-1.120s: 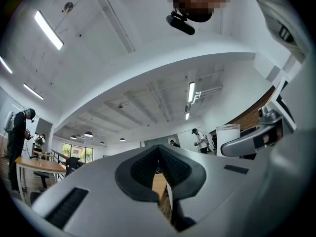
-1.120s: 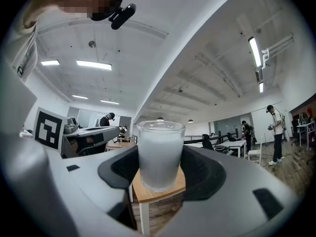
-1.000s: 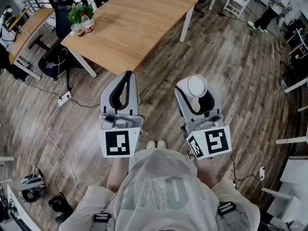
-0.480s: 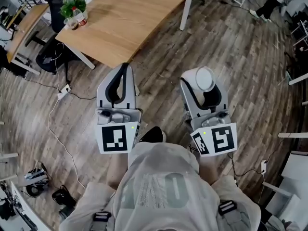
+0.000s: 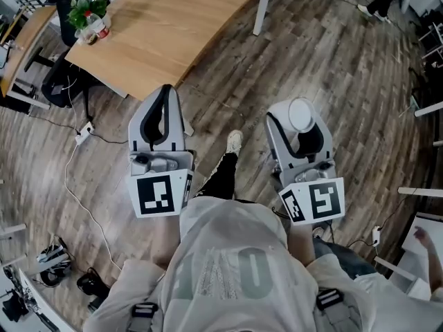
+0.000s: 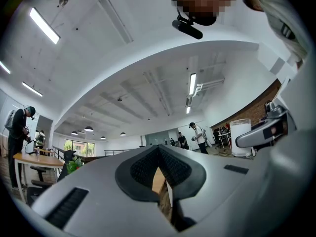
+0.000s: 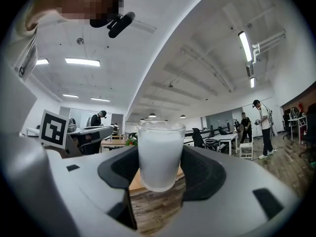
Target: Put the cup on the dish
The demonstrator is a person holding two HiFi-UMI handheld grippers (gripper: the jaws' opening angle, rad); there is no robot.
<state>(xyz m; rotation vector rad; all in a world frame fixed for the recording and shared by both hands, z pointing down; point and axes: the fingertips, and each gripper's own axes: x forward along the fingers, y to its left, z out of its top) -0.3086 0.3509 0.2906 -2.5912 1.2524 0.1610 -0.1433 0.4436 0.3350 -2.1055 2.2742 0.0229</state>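
Note:
A white frosted cup (image 5: 302,113) sits upright between the jaws of my right gripper (image 5: 300,121), which is shut on it over the wooden floor. In the right gripper view the cup (image 7: 159,154) fills the middle, gripped at both sides by the black pads (image 7: 202,174). My left gripper (image 5: 165,93) is held level beside it, to the left. Its jaws meet at the tips with nothing between them, as the left gripper view (image 6: 159,150) also shows. The same cup (image 6: 240,137) appears at the right of that view. No dish shows in any view.
A light wooden table (image 5: 173,26) with white legs stands ahead, with a potted plant (image 5: 86,12) at its left end. An office chair (image 5: 59,81) and a floor cable with a power strip (image 5: 82,131) lie to the left. The person's foot (image 5: 234,141) is forward between the grippers.
The person has stepped forward, a dark-trousered leg swinging out between the grippers. The table has slid up and left in view. Both grippers keep their hold and pose.

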